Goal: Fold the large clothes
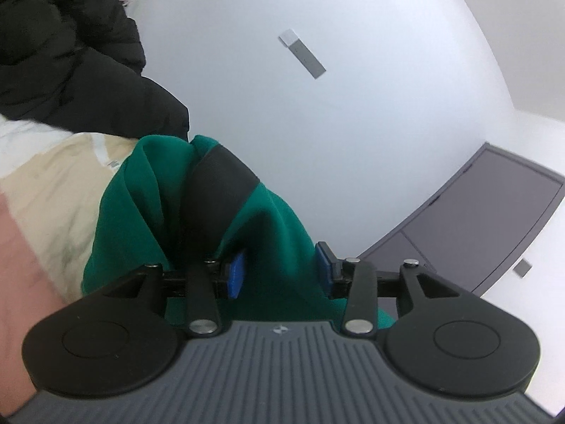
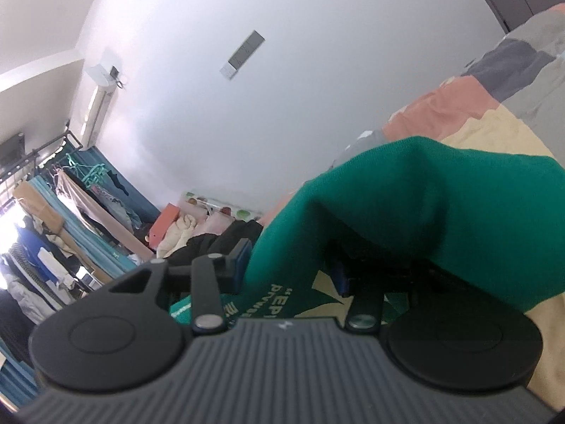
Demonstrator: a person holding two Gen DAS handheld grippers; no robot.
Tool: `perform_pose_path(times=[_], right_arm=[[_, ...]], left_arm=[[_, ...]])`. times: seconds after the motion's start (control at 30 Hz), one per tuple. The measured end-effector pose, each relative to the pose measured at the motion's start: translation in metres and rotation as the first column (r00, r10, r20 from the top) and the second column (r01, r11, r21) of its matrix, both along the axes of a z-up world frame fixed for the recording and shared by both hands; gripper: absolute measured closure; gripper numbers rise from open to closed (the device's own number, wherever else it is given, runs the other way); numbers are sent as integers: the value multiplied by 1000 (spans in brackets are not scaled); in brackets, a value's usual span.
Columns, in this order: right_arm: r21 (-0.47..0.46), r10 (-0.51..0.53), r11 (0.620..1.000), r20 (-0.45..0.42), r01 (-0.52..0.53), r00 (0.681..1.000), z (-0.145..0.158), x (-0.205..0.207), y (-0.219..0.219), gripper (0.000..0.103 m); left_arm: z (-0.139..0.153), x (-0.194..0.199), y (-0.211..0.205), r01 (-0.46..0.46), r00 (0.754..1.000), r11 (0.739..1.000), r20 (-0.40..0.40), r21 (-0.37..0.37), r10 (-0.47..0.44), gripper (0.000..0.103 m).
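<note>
One green garment [image 1: 141, 212] with one black band [image 1: 219, 190] lies bunched on a patchwork bedspread [image 1: 53, 183] of cream, pink and grey patches. Left gripper [image 1: 280, 270]: two blue pads, jaws apart, green cloth passes between them; pads do not visibly press it. Right gripper [image 2: 289, 268]: jaws also apart, a fold of the same garment [image 2: 441, 205] draped over the right-hand finger and hiding it, cream print and lettering [image 2: 275, 304] showing on the cloth just in front of the body; firm grip not evident. One black puffy jacket [image 1: 63, 53] sits beyond the garment in the left wrist view. Behind the garment, one white wall with one grey fixture [image 1: 302, 53]; one grey door [image 1: 494, 219] beside it. Right wrist view: one clothes rack [image 2: 70, 194] and one air conditioner [image 2: 99, 102], well apart from the garment.
</note>
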State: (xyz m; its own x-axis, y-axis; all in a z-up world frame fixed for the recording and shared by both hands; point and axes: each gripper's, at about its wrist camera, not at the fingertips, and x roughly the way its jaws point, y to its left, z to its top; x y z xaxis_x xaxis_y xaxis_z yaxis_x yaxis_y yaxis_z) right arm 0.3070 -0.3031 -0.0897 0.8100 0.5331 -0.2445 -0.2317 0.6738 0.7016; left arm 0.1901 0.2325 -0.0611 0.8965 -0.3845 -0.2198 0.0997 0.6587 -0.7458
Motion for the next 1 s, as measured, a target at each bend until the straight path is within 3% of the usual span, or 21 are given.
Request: perform_pose_path(times=[0.07, 0.33, 0.8, 0.9, 0.93, 1.0], right_arm=[[-8, 15, 1000, -18, -15, 1000, -3, 14, 0, 53], [-7, 31, 999, -29, -31, 999, -9, 60, 10, 53], [111, 50, 993, -52, -44, 997, -58, 106, 14, 51], [100, 48, 994, -38, -44, 998, -53, 100, 15, 51], [100, 47, 994, -39, -43, 998, -49, 97, 15, 49], [117, 54, 992, -12, -52, 998, -40, 87, 13, 29]], left_arm=[[-2, 11, -2, 0, 1000, 1000, 7, 21, -1, 56], [-20, 60, 8, -34, 997, 999, 68, -32, 36, 50], [-74, 124, 5, -68, 997, 995, -15, 67, 70, 49], [-73, 124, 6, -65, 998, 996, -2, 65, 65, 42], [-70, 123, 7, -65, 998, 996, 11, 60, 65, 37], [-62, 116, 7, -74, 997, 995, 37, 72, 71, 35]])
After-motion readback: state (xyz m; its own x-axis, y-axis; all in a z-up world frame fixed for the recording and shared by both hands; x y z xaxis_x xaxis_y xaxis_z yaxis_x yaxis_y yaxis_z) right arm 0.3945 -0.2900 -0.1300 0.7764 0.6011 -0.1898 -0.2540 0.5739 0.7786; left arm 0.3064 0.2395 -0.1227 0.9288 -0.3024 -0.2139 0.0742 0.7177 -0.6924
